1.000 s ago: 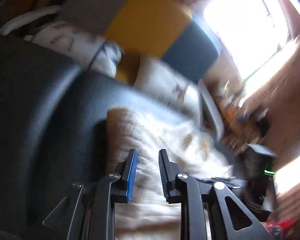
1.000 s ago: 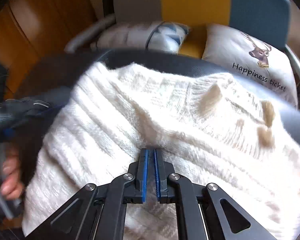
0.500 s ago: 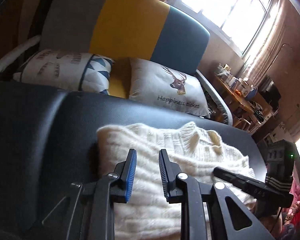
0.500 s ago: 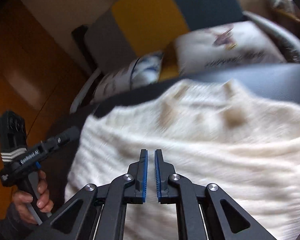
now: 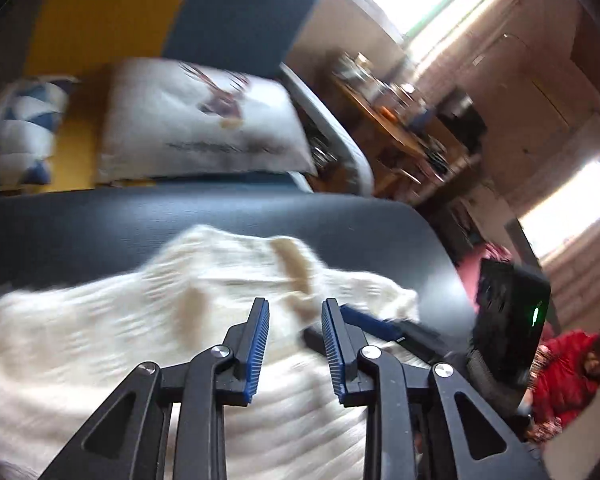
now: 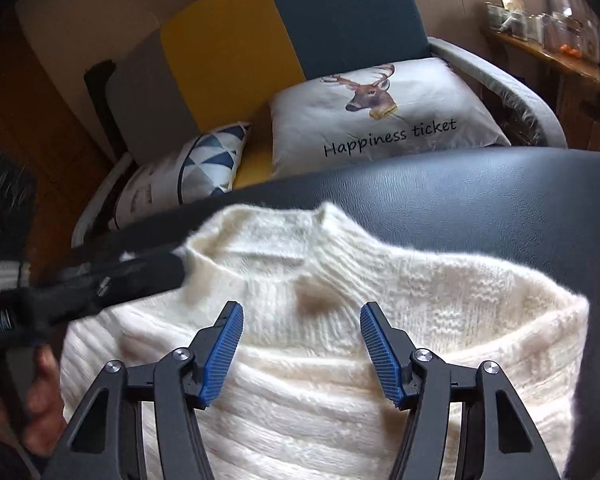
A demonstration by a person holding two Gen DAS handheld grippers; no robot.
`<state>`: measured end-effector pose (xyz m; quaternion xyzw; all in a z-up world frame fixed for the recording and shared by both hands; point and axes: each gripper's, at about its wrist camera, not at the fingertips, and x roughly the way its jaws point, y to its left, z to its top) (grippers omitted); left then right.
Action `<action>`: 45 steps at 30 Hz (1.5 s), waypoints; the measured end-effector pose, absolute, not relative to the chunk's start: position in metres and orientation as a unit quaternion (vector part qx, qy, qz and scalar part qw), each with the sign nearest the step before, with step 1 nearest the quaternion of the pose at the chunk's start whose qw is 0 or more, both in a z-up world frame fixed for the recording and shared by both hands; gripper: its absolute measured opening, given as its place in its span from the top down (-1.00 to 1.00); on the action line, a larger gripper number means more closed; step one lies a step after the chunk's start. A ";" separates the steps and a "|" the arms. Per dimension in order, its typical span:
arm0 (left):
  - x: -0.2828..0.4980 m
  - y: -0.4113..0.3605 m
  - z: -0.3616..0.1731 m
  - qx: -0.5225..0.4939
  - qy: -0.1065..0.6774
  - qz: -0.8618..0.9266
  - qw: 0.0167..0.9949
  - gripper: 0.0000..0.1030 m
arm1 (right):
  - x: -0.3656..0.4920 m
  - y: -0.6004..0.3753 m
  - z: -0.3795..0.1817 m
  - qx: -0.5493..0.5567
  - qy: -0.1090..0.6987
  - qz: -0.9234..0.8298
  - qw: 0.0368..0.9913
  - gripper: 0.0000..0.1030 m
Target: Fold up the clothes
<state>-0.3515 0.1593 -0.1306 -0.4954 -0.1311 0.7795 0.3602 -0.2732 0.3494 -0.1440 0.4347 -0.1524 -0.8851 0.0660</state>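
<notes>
The right gripper has its jaws spread wide above the cream sweater, holding nothing. The left gripper is parted more narrowly (also empty), angled low over the sweater, which lies on the dark padded table.
</notes>
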 end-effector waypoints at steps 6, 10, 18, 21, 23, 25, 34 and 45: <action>-0.395 0.197 -0.167 -0.563 -0.150 0.720 0.377 0.31 | -0.254 0.360 -0.158 0.410 -0.151 -0.895 0.085 -0.22; -0.408 0.215 -0.177 -0.575 -0.160 0.690 0.409 0.31 | -0.250 0.369 -0.162 0.392 -0.182 -0.896 0.099 -0.23; -0.426 0.252 -0.179 -0.553 -0.121 0.724 0.394 0.94 | -0.242 0.379 -0.163 0.367 -0.227 -0.895 0.111 -0.22; -0.432 0.253 -0.184 -0.557 -0.112 0.727 0.384 0.93 | -0.243 0.378 -0.162 0.367 -0.226 -0.896 0.110 -0.22; -0.427 0.255 -0.177 -0.553 -0.093 0.733 0.386 0.86 | -0.244 0.378 -0.162 0.367 -0.229 -0.895 0.109 -0.23; -0.425 0.241 -0.166 -0.545 -0.112 0.740 0.378 0.63 | -0.245 0.379 -0.162 0.365 -0.233 -0.894 0.111 -0.23; -0.365 0.118 -0.141 -0.480 -0.141 0.814 0.296 0.56 | -0.258 0.386 -0.132 0.349 -0.345 -0.853 0.176 -0.74; -0.339 0.094 -0.175 -0.478 -0.109 0.824 0.282 0.56 | -0.364 0.309 -0.162 0.444 -0.412 -0.753 0.256 -0.89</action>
